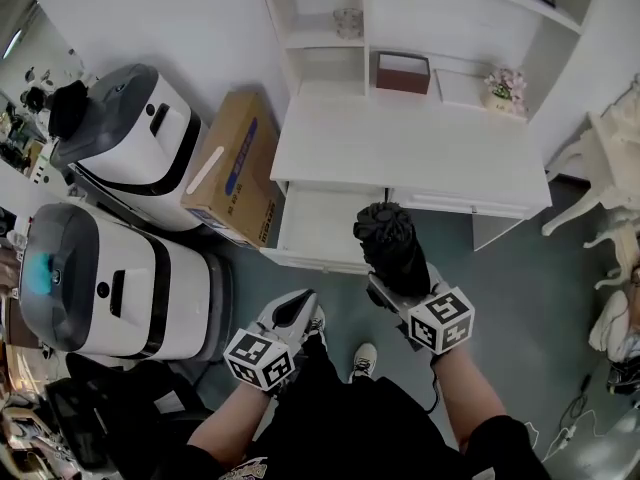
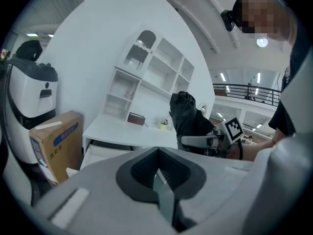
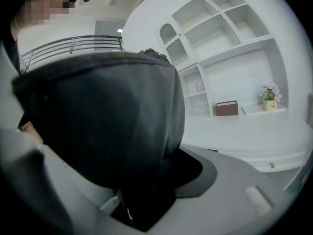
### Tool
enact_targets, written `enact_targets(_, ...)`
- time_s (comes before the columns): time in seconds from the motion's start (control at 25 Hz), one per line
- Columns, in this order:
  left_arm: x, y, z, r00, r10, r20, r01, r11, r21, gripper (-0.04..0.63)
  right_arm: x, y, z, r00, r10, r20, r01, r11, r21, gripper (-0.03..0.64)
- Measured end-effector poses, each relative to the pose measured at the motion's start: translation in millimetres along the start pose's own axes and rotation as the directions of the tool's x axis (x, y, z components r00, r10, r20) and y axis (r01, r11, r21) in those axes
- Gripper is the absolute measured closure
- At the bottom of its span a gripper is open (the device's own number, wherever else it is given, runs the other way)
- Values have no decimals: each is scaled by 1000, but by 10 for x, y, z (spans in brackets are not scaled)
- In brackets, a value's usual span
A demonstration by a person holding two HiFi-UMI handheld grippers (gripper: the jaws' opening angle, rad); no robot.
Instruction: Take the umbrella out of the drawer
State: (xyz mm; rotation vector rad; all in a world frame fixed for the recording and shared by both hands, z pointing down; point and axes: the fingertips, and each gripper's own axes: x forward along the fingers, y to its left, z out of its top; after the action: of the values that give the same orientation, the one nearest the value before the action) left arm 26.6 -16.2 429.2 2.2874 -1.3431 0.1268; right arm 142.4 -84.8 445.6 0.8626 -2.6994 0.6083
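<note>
Ahead of you: white desk (image 1: pixel 410 148) with a shelf hutch (image 1: pixel 330 28), backed against a white wall (image 1: pixel 190 18); brown box (image 1: pixel 403 72) and flower pot (image 1: pixel 505 88) sit low in the hutch, behind the tabletop; cardboard carton (image 1: pixel 235 168) leans just left of the desk; white-grey machine (image 1: pixel 140 133) beside it, a second machine (image 1: pixel 110 278) nearer you; grey floor (image 1: pixel 520 278); white chair (image 1: pixel 600 183) at your right; ceiling light (image 2: pixel 262 42) lit overhead.

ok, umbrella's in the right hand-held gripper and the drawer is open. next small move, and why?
Probably carry the umbrella forward and set it on the desk top. The right hand-held gripper is shut on it, and it hangs raised above the open drawer, so it is out. The desk top lies just beyond. The left hand-held gripper is shut on nothing and could close the drawer afterwards.
</note>
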Motion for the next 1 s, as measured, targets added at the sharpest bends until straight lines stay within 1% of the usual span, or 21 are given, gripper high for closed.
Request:
enact_targets(0.16,-213,-120,-96,1000,27,2,-27,1000,1,595,-236,209,-81,1000,12,18,-13,999,34,344)
enact_targets(0.4,-410,-159,-153,1000,29,3,-29,1000,11,595,-395,465,-185,999,17,46,-21,996,92,344)
enact_targets(0.64,-635,-85,-195,1000,-19,-6,19,1000,15,595,-335,811,-247,998,12,63,-21,989,147,342)
enact_targets(0.8,-874,26,-203,998,-53,-20,53,998,21,595,-265,1092,-273,996,-14,85,-3,981,193,342)
enact_targets(1.0,-1208,171,-233,995,-93,-32,94,995,24,595,-189,1494,-333,994,-47,99,25,976,218,342)
